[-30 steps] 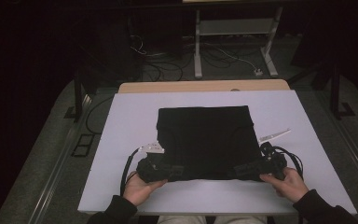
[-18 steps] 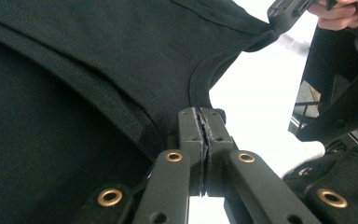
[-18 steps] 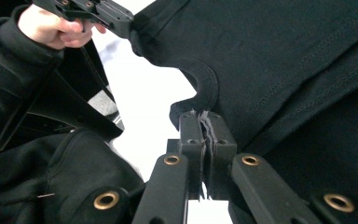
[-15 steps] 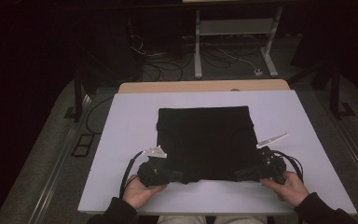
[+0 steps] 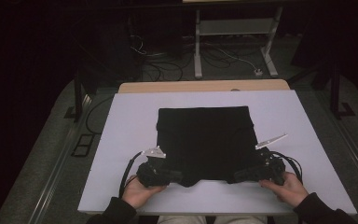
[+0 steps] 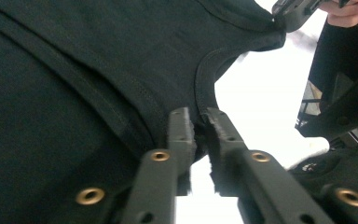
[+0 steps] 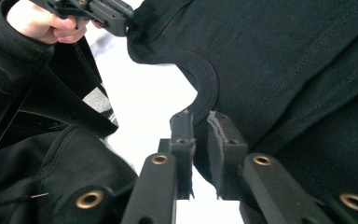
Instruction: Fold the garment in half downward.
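High view – garment: a black T-shirt (image 5: 204, 142) lies folded flat in the middle of the white table (image 5: 121, 140), collar edge toward the person.
High view – grippers: the left gripper (image 5: 179, 176) and right gripper (image 5: 231, 178) sit at the two near corners of the shirt, each in a hand (image 5: 140, 189).
High view – surroundings: a wooden board edge (image 5: 205, 86) lies beyond the table's far side, and cables (image 5: 168, 65) and a metal stand (image 5: 233, 28) are on the floor behind (well apart, nothing in the way).
Left gripper view – jaws: they have just been opening; a narrow gap shows, with the shoulder of the shirt (image 6: 98, 70) by the collar band (image 6: 204, 79) between the pads, no longer pinched as far as I can judge.
Right gripper view – jaws: likewise just opened a little, slightly apart at the shirt's (image 7: 284, 60) other shoulder beside the neckline (image 7: 207, 79); the other gripper (image 7: 116, 18) shows at the far corner.
Handling: soft, light, limp cloth that sags and slides on the smooth top; take it at the doubled shoulder seams.
Obstruction: only the person's dark sleeve (image 7: 37, 140) crowds the near edge.
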Demonstrator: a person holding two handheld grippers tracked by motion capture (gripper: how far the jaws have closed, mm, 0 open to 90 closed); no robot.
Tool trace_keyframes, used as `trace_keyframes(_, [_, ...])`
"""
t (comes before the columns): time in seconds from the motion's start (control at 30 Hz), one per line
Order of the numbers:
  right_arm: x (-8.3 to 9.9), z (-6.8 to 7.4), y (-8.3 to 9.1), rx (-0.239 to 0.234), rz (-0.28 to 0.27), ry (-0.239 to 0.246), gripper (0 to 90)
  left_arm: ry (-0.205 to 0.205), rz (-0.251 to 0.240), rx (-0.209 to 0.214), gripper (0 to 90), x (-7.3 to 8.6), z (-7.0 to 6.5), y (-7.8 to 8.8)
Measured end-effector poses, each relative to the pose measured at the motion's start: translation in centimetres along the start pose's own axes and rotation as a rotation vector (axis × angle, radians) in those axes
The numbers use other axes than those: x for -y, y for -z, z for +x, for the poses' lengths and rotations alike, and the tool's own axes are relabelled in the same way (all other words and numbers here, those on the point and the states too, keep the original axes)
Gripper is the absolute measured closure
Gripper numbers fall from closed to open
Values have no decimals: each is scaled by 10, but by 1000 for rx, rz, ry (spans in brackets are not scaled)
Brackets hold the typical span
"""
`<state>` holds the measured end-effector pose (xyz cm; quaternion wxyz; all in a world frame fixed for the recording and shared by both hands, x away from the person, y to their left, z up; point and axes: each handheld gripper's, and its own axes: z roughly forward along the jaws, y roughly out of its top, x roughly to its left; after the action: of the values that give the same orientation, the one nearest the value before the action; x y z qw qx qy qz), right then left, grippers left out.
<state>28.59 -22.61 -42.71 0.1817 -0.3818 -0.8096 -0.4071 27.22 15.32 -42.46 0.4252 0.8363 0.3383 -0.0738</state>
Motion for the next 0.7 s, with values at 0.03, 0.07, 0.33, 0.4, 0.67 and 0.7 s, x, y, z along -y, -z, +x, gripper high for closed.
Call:
trace_keyframes(0.03, [0,0,0,-1,-3,0,756,-5,-3,-4,717,0,0,1])
trace_keyframes(0.07, [0,1,1,-1,-8,-1,742,-8,-10,-8,689,0,0,2])
trace_keyframes(0.33, [-2,4,6,43,-45,20,548,-45,-43,-6,488,-1,-1,8])
trace_keyframes(0.4, [-3,6,7,53,-57,34,448,-49,-50,-23,422,-1,-1,10])
trace_keyframes(0.67, [-7,12,13,147,-124,73,71,-20,-120,-96,149,-2,3,19])
trace_keyframes(0.7, [-7,13,14,163,-136,87,17,-20,-129,-97,124,-2,4,21])
